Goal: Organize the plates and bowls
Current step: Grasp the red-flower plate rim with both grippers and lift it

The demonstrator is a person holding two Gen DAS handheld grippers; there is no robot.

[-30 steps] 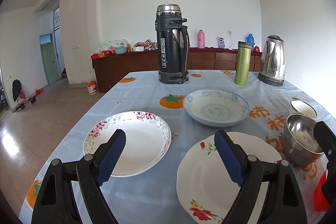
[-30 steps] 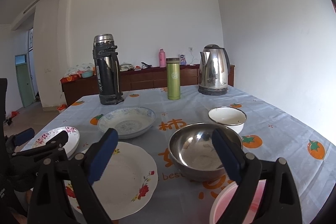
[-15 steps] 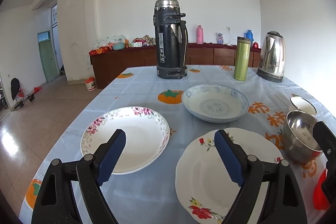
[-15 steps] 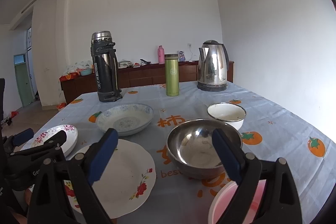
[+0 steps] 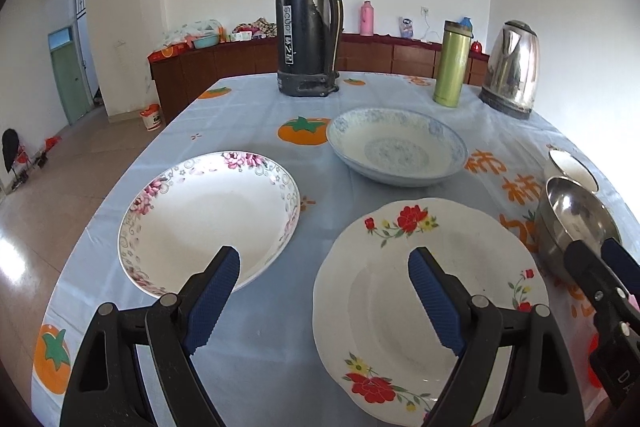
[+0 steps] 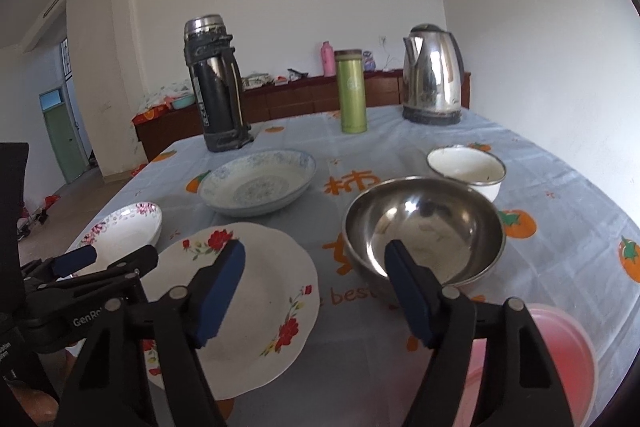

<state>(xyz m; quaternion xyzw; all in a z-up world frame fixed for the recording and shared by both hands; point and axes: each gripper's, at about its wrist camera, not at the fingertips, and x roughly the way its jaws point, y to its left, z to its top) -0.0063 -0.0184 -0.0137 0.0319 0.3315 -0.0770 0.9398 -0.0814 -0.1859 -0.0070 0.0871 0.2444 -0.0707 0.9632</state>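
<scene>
My left gripper [image 5: 324, 279] is open and empty, hanging over the tablecloth between a pink-flowered plate [image 5: 208, 215] on its left and a red-flowered plate [image 5: 424, 291] on its right. Beyond them sits a blue-patterned deep plate [image 5: 396, 151]. My right gripper [image 6: 316, 267] has its jaws closing with nothing gripped. Its right finger [image 6: 408, 287] is over the near rim of the steel bowl [image 6: 424, 227], its left finger over the red-flowered plate [image 6: 256, 291]. A white bowl [image 6: 466, 167] stands behind the steel one, and a pink plastic bowl [image 6: 560, 355] lies at the near right.
At the far side of the table stand a tall black thermos [image 5: 306, 23], a green flask [image 5: 452, 63] and a steel kettle [image 5: 512, 67]. A brown sideboard [image 5: 224, 63] runs along the back wall. The table's left edge [image 5: 80, 239] drops to the tiled floor.
Both grippers have tipped downward and come closer to the table. The right gripper's jaws have narrowed. The dishes have not moved.
</scene>
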